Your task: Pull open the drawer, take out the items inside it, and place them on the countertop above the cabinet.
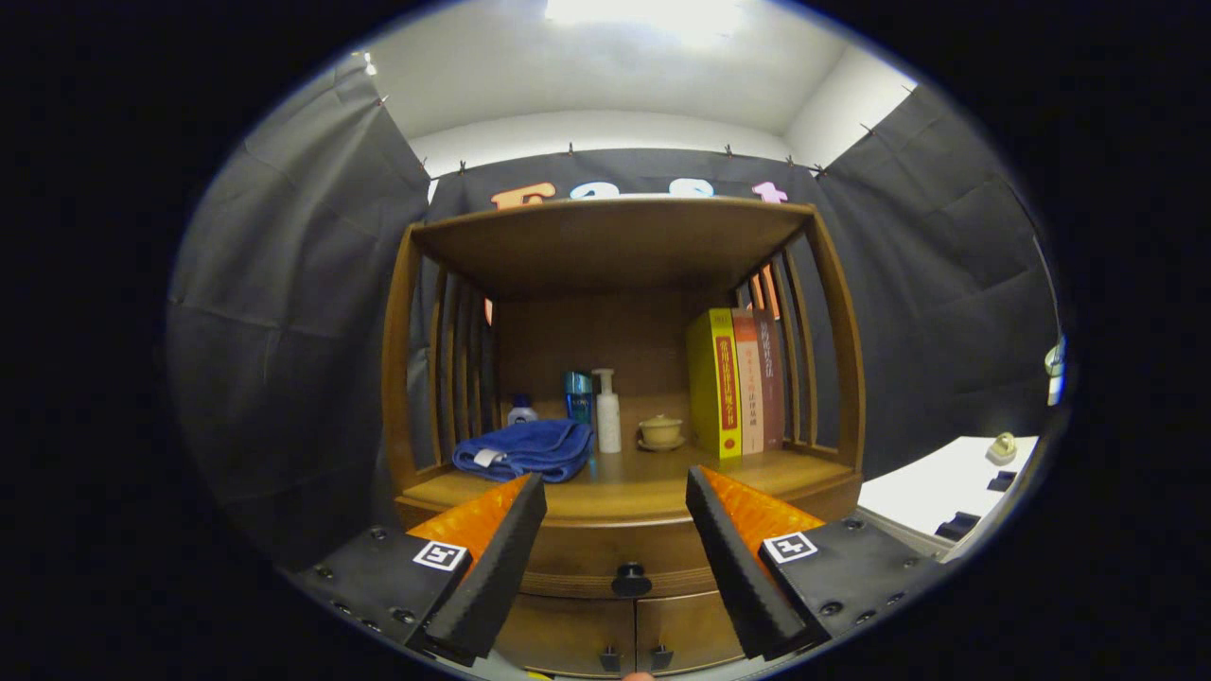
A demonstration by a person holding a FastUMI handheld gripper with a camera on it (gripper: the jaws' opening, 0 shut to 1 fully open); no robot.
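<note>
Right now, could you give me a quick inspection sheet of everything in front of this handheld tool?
Surface: wooden countertop under a shelf roof, bare along its front edge.
Job's things: drawer shut, its dark knob lying between the fingers; contents hidden.
Clutter: folded blue towel, small bottle, teal container, white pump bottle, lidded cup on saucer, three upright books, all on the countertop.
Gripper: fingers open, touching nothing, short of the knob.
Cables: nothing seen.
Surroundings: two lower cabinet doors, black cloth walls, white table to the right with small items.
</note>
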